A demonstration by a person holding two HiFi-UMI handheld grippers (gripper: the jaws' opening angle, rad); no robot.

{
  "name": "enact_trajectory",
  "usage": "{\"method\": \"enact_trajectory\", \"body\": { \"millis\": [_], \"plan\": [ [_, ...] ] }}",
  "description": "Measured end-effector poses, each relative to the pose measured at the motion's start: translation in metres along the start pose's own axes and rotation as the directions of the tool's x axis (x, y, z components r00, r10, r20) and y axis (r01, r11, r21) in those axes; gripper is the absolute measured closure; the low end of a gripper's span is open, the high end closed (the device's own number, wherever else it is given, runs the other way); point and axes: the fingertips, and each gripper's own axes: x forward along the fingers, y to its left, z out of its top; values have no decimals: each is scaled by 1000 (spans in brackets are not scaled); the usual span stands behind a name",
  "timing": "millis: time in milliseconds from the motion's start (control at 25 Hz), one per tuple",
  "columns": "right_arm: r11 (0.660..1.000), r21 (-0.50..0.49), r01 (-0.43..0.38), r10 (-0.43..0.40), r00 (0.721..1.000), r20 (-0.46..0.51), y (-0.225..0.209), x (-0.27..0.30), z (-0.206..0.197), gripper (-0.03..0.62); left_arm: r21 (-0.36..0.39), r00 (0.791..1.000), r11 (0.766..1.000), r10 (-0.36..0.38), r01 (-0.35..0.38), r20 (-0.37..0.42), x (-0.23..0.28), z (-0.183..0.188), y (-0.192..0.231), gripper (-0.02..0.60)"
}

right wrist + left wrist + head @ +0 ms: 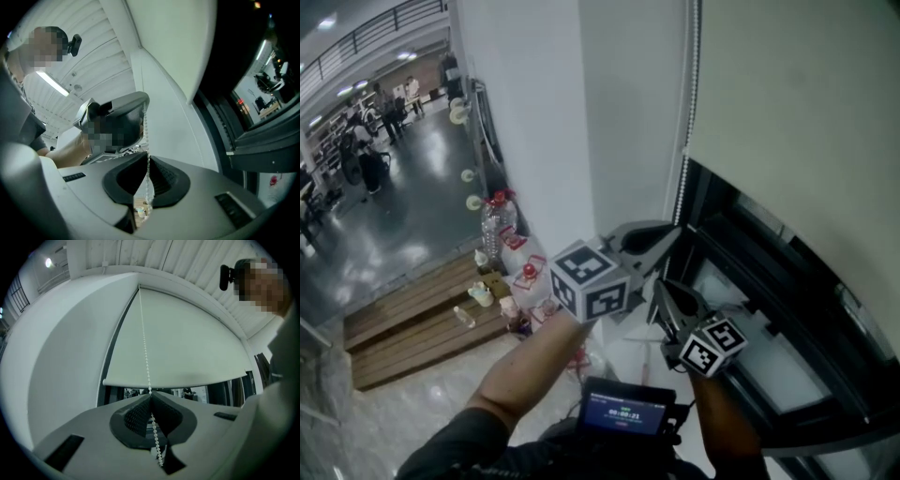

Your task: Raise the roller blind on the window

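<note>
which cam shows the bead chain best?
Left gripper view: the bead chain runs clearly down the roller blind into the left gripper, shut on it. Head view: a thin line beside the blind. Right gripper view: a short stretch in the right gripper.

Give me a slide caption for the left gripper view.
Left gripper shut on the bead chain, roller blind hanging behind it.

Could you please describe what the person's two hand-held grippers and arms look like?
Both the left hand-held gripper and right hand-held gripper have light grey bodies with dark, textured pads. Each carries a white cube printed with black square markers. The left arm wears a dark sleeve.
</note>
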Motion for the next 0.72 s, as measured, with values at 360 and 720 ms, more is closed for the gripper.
{"method": "enact_trajectory", "body": {
  "millis": [360, 720],
  "plan": [
    [995, 74, 65, -54, 988, -146, -10, -14, -71, 582, 0, 990, 999, 46, -47, -130, -13, -76, -4, 584],
    [992, 69, 107, -84, 956, -281, -15, -21, -121, 579, -33, 975, 996, 79, -88, -205, -29, -130, 6, 584]
  ]
}}
